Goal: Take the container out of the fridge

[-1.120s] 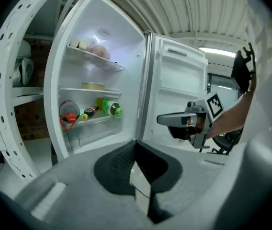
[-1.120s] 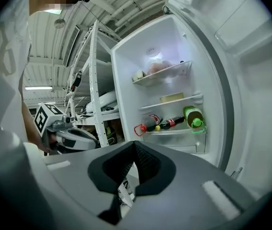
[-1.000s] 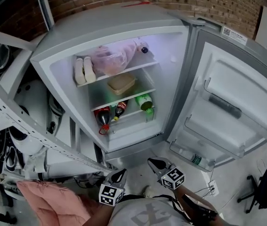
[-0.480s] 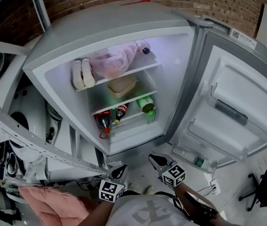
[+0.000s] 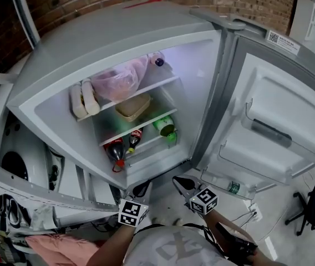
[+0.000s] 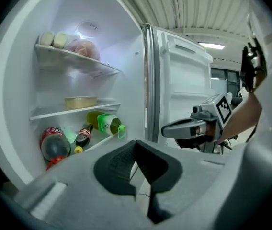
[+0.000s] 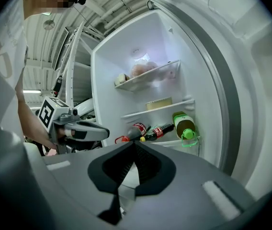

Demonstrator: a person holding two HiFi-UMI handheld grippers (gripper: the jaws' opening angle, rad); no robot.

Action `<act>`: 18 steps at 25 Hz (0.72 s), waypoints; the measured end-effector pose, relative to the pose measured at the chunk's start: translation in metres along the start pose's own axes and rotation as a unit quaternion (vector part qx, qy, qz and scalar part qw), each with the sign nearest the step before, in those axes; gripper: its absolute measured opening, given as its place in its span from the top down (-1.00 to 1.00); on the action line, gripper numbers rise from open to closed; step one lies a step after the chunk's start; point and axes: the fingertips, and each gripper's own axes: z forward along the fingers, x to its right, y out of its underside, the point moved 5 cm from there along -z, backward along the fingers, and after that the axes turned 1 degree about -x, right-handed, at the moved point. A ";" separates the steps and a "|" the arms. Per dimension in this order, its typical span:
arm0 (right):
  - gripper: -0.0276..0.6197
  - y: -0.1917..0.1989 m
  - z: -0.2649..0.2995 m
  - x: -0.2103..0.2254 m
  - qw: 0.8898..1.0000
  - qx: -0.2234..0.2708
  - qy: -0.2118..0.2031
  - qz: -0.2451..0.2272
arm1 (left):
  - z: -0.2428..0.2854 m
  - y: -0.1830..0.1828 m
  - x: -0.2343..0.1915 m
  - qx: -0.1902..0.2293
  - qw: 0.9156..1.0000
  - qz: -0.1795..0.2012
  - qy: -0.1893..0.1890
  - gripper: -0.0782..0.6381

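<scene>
while the fridge (image 5: 91, 37) stands with its door (image 5: 290, 93) swung wide open, the container (image 5: 133, 106) sits on the fridge's middle shelf, a flat tan tub with a lid, nothing touching it. both claws are outside the fridge, just in front of its lower edge and well short of that shelf. left gripper (image 6: 136, 143) has its jaws pressed together with nothing between them. right gripper (image 7: 135, 145) looks the same, pads meeting at the tip, nothing held.

label stuff: on the fridge's bottom shelf two cola bottles (image 5: 116, 148) lie on their sides with red labels and white script, too small for me to read. a green bottle (image 5: 163, 126) with a green cap lies on the fridge's right side, label unreadable. there's a qr sticker (image 5: 274, 36) on the top edge of the fridge door, the print beside it too tiny to read. each gripper carries a marker cube (image 5: 132, 213) with black and white square patterns.

top shelf of the fridge has a pink plastic bag (image 5: 118, 79) and two pale blocks (image 5: 84, 97) at its left end. the fridge door's lowest bin holds a small bottle (image 5: 233, 188) lying down, green label.
</scene>
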 end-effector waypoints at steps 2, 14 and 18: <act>0.89 -0.002 0.002 0.004 1.000 0.001 0.006 0.001 | 0.010 -0.008 -0.007 -0.004 1.000 0.010 0.000 0.78; 0.89 -0.013 0.012 0.017 1.000 0.014 0.020 0.001 | 0.059 -0.079 -0.058 -0.008 0.995 0.091 -0.045 0.78; 0.89 -0.010 0.012 0.018 1.000 0.013 0.023 0.005 | 0.071 -0.100 -0.072 -0.006 0.991 0.117 -0.064 0.78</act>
